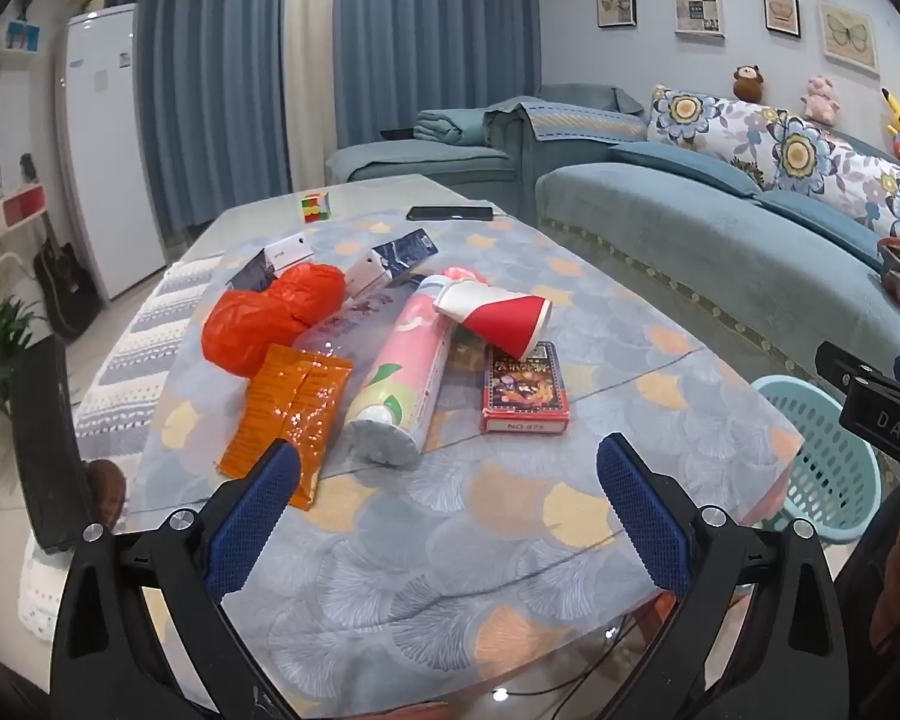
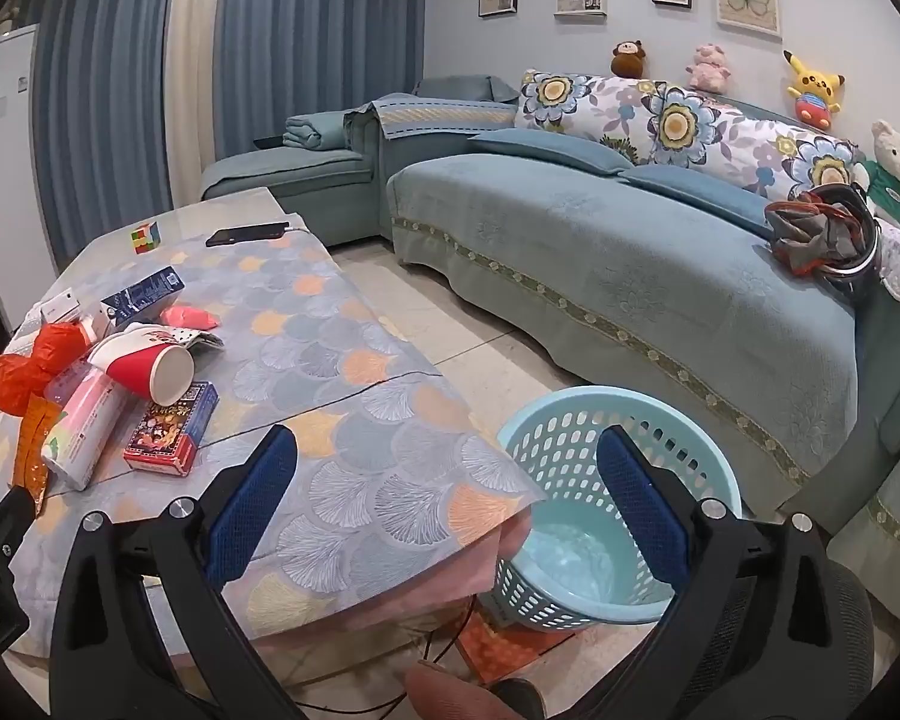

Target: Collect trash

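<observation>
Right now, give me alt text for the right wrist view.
An open right gripper hovers over the table's edge, above an empty light-blue basket on the floor. Trash, including a tipped red paper cup, lies left; a sofa behind.

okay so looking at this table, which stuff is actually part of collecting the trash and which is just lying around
Likely for the job:
orange plastic bag
orange wrapper
paper cup
pink tube
blue basket

Probably just lying about:
phone
puzzle cube
card box

Both grippers open, holding nothing.
</observation>
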`<state>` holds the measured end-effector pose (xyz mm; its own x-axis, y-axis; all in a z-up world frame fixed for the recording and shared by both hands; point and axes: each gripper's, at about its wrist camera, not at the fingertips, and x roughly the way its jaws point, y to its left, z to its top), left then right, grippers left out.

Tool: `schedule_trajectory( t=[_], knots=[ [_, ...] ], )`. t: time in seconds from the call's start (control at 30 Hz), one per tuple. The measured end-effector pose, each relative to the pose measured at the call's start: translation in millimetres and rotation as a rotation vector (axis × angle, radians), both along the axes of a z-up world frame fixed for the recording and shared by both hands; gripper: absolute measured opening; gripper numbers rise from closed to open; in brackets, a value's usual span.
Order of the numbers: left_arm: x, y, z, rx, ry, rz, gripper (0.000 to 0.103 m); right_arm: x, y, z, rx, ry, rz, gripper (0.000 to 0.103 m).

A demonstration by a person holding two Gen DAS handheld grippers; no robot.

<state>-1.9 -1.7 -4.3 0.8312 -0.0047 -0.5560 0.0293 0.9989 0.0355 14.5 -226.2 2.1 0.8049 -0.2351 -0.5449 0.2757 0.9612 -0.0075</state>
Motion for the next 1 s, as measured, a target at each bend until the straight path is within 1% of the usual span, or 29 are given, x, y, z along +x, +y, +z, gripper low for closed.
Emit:
schedule_trajectory(
  t=[0.27, 0.3, 0.47, 1.0],
  knots=[
    [-3.3, -2.5, -4.4, 0.003, 0.001, 0.0, 0.096, 0.3, 0.3, -0.2, 0.0, 0.0, -0.001, 0.096],
    [-1.3, -1.0, -0.9, 0.001, 0.003, -0.001, 0.096, 0.2, 0.9, -0.1, -0.001, 0.001, -0.001, 0.096],
    [-5.0, -2.1, -4.0, 0.0, 0.003, 0.0, 0.096, 0.4, 0.7, -0.5, -0.002, 0.0, 0.0, 0.096],
    [-0.8, -1.0, -1.3, 0.001, 0.007, -0.002, 0.096, 2.1, 1.6, 0.2, -0.002, 0.0, -0.002, 0.096]
  ],
)
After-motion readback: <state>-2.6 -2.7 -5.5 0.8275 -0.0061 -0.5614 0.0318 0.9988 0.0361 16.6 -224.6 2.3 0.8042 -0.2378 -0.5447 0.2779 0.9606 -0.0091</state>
